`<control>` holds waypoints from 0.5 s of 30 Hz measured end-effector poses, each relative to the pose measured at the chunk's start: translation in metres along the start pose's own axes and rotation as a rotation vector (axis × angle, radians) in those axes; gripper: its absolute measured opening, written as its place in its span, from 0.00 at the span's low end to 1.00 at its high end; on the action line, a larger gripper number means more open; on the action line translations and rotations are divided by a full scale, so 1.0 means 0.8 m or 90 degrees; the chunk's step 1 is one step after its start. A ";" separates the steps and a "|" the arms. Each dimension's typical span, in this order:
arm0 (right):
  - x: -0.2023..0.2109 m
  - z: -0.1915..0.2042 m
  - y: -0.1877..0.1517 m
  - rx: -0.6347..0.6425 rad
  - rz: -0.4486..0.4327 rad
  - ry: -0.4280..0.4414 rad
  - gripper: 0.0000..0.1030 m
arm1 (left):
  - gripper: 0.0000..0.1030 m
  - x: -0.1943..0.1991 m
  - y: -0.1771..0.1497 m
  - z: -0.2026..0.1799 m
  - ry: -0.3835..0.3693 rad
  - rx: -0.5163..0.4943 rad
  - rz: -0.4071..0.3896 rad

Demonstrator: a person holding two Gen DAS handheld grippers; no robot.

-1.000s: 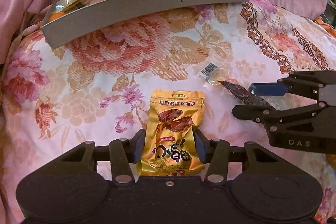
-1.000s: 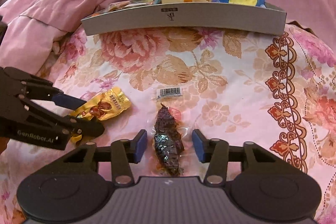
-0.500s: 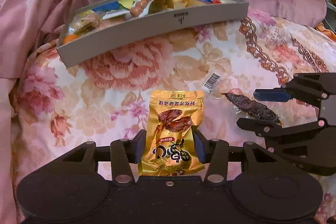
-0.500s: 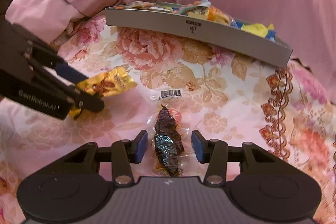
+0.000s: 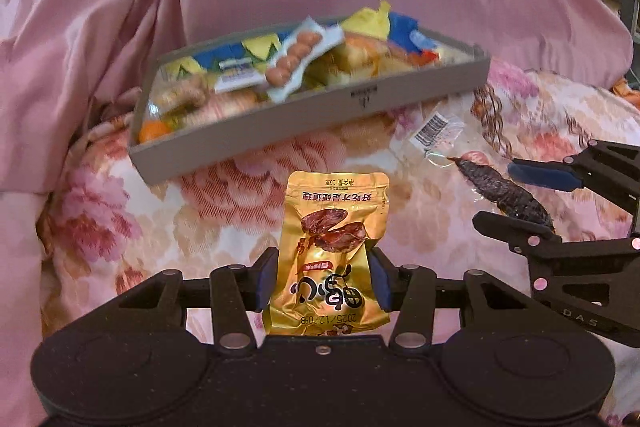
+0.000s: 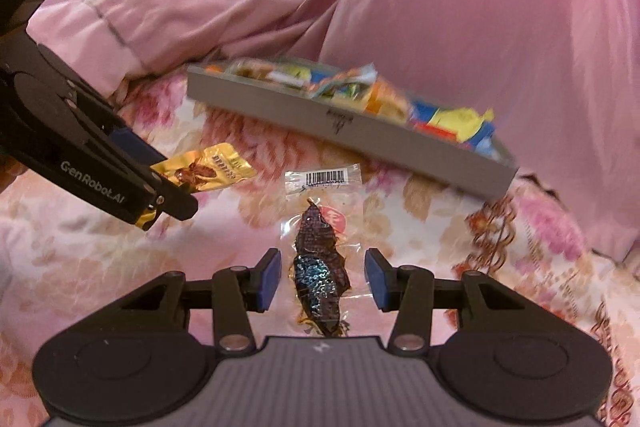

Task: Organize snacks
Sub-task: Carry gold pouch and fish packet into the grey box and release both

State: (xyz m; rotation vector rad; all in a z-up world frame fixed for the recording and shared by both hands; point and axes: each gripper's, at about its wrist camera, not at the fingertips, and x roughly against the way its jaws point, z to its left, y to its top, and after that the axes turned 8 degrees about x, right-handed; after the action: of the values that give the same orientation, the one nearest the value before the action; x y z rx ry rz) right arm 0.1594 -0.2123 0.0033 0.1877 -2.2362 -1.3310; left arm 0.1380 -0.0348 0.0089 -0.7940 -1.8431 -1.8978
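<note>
The left tool [image 5: 322, 281] is clamped on a gold snack packet [image 5: 334, 247]. The right tool [image 6: 322, 279] holds a clear packet of dark dried snack [image 6: 320, 267] — both lifted off the flowered bed cover [image 5: 120, 227]. The grey tray [image 5: 360, 103] beyond is already heaped with snacks; these two seem the last left to drop in.

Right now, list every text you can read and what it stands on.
"2025/12/09B", upside down: gold packet; its Chinese print too blurred.
"GenRobot.AI": left gripper.
"DAS": right gripper.
Barcode digits on clear packet: too small.
Mark on grey tray: blurred.
</note>
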 end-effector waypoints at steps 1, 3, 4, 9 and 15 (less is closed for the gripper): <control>0.001 -0.003 0.003 -0.002 -0.005 -0.005 0.49 | 0.48 0.001 0.004 0.000 0.000 0.001 -0.005; 0.001 -0.009 0.009 -0.005 -0.014 -0.014 0.49 | 0.48 0.003 0.012 0.001 0.000 0.006 -0.018; 0.001 -0.012 0.011 -0.007 -0.019 -0.019 0.49 | 0.48 0.004 0.016 0.001 0.001 0.009 -0.024; 0.003 -0.025 0.024 -0.012 -0.041 -0.037 0.49 | 0.48 0.013 0.040 0.007 0.002 0.017 -0.061; 0.000 -0.040 0.041 -0.003 -0.069 -0.061 0.49 | 0.48 0.012 0.080 0.015 0.018 0.013 -0.107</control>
State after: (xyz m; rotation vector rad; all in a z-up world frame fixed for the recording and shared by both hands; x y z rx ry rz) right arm 0.1805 -0.2204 0.0436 0.2525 -2.3317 -1.4295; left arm 0.1718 -0.0260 0.0644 -0.6192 -1.9634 -1.9775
